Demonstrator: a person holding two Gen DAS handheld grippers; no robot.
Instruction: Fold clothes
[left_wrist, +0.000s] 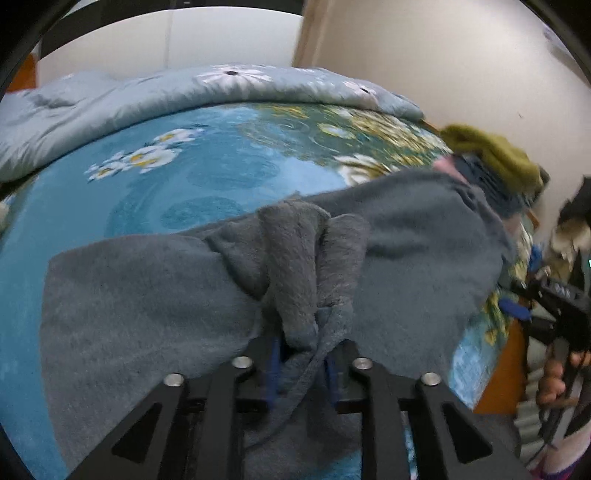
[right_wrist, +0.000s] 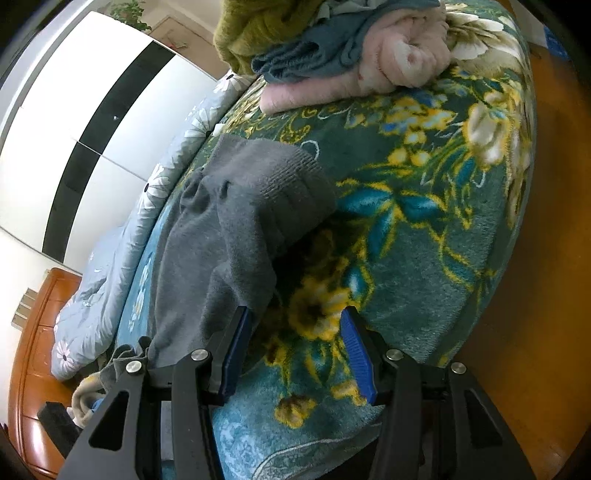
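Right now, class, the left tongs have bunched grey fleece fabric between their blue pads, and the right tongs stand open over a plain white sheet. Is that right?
One thing is wrong: the right tongs stand open over a teal plush blanket with yellow flowers, not a plain white sheet, as the right wrist view shows. The left tongs do have bunched grey fleece fabric between them.

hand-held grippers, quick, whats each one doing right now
Left hand-held gripper: closed on a bunched fold of the grey garment.
Right hand-held gripper: open, empty, over the floral blanket.
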